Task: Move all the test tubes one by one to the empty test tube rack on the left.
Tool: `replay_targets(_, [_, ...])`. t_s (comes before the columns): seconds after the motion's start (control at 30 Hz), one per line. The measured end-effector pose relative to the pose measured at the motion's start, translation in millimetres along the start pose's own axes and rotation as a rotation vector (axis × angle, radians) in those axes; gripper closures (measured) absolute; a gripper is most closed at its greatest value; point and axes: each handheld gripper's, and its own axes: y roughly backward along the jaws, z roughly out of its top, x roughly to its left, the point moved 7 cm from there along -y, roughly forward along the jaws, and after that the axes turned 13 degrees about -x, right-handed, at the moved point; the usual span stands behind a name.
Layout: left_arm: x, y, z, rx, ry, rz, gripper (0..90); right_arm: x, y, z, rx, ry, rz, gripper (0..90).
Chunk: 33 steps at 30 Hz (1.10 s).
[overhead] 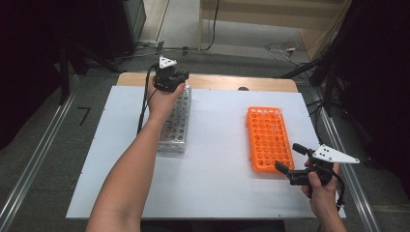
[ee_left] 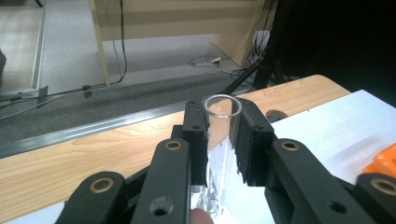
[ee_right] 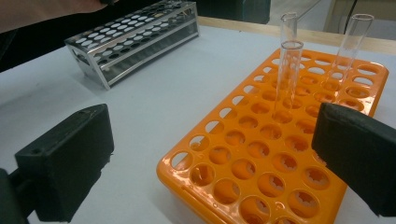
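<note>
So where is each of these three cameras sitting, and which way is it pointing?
High view: above the person's side of the white table, looking forward and down; both forearms, the left gripper over the metal rack and the right gripper show.
Left gripper view: rides the left gripper, facing the floor beyond the table; its jaws clamp a glass tube.
Right gripper view: rides the right gripper, low over the orange rack; its jaws stand open.
Shared: high and right gripper views both show the two racks.

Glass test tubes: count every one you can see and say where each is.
3. One test tube is clamped in the left gripper over the metal rack. Two tubes stand in the orange rack. Others may be hidden.
</note>
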Motion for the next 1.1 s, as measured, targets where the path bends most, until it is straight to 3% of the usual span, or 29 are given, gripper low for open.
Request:
replay_targets(0.67, [-4.6,-8.5,-19.7,0.076,-0.078,0.040,75.6,0.3,-0.7,-1.0,0.002,0.004,0.001,0.0])
replay_targets(1.1, [-8.1,-7.5,-25.6,0.100,-0.084,0.037,74.7,1.1,-1.6,-1.6,0.006,0.009,0.003,0.0])
